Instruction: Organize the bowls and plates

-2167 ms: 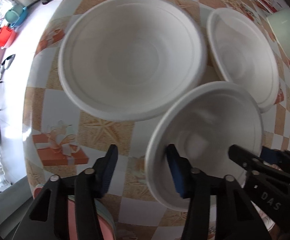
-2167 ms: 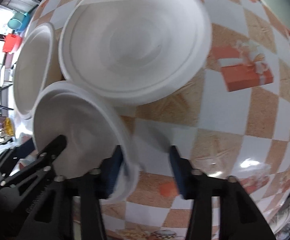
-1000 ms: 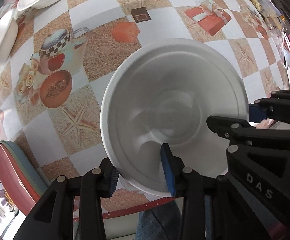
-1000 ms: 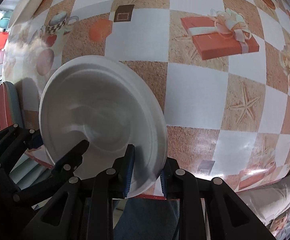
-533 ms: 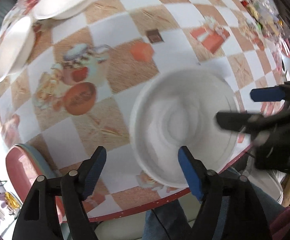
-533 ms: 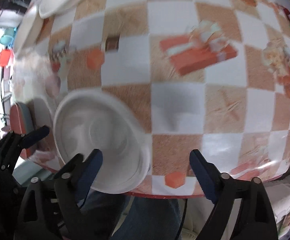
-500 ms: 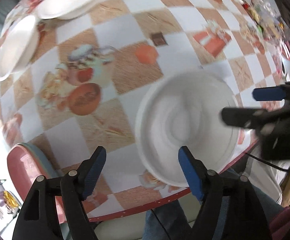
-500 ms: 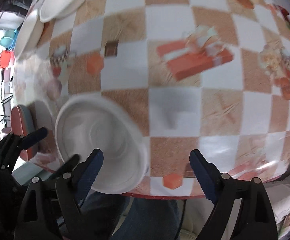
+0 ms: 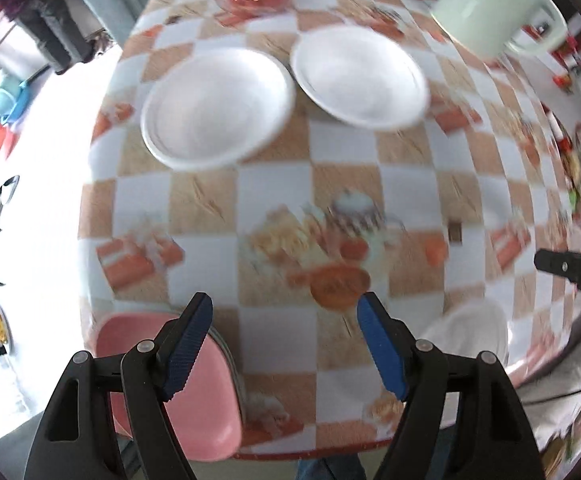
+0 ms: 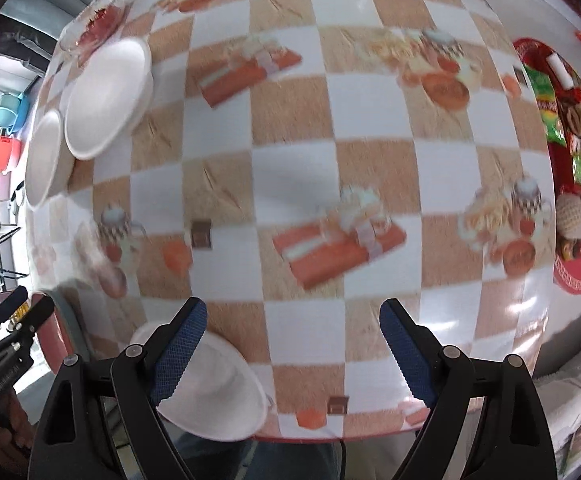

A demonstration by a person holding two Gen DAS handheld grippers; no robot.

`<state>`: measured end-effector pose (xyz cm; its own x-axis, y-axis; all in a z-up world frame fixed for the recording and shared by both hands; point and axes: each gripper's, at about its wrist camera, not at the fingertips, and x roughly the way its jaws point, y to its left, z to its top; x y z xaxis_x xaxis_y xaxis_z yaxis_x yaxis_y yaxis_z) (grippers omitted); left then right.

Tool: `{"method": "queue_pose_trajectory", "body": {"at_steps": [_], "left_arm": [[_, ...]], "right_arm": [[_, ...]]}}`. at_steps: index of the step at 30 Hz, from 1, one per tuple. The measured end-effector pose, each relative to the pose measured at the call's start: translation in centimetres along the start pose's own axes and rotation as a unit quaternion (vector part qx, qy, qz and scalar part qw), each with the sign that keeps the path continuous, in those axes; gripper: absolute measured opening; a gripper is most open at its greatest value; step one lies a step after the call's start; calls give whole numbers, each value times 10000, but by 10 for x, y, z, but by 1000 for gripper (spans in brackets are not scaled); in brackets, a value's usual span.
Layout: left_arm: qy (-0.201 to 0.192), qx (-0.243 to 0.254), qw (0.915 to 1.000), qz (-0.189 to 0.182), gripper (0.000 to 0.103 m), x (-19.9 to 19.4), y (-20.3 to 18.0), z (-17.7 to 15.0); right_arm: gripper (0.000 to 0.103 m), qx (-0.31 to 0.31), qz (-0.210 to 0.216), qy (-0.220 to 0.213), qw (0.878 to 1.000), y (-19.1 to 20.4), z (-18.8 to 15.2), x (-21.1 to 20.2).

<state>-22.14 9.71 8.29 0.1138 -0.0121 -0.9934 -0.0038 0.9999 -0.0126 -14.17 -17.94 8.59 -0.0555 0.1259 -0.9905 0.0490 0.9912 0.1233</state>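
Note:
A small white bowl [image 10: 218, 392] rests at the near edge of the checked table [image 10: 298, 168]; nothing grips it. My right gripper [image 10: 292, 320] hangs open above the table, and its left finger [image 10: 178, 344] overlaps the bowl's rim in the picture. In the left wrist view that bowl [image 9: 470, 332] lies to the lower right. My left gripper [image 9: 284, 320] is open and empty, high over the table. Two larger white bowls [image 9: 216, 108] [image 9: 358, 76] sit side by side at the far end. In the right wrist view they appear at the far left [image 10: 106, 100] [image 10: 44, 160].
A pink chair seat [image 9: 162, 380] stands under the table's near left corner. A mint-green jug [image 9: 490, 4] stands at the far right. A red tray of snacks [image 10: 562, 160] lies on the right side, and a glass dish [image 10: 90, 28] behind the far bowls.
Both grippers opened and let go of the small white bowl, which now sits at the table's near edge. Both have risen and drawn away from it; the views are blurred by motion.

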Motion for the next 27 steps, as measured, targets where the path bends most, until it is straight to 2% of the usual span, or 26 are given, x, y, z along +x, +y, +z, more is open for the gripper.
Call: {"method": "queue_pose_trajectory", "body": {"at_steps": [3,9,16,27], "left_arm": [[-29,-164,9998,-85,78,6,-1,24],[151,-758,9953,-581,78,29,-15,55],[256,-1860,9775,-957,78,57,-18,82],[104,-2922,9538,-693,78,81,-8,104]], "right_arm": [[89,-125,-16,-97,9999,16,17,-1],[89,-384,-67,-245,9989,41,54,2],[89,-656,-58,-350,9972,67,102,10],[89,-1232,-111,-395,9915,111,170,42]]}}
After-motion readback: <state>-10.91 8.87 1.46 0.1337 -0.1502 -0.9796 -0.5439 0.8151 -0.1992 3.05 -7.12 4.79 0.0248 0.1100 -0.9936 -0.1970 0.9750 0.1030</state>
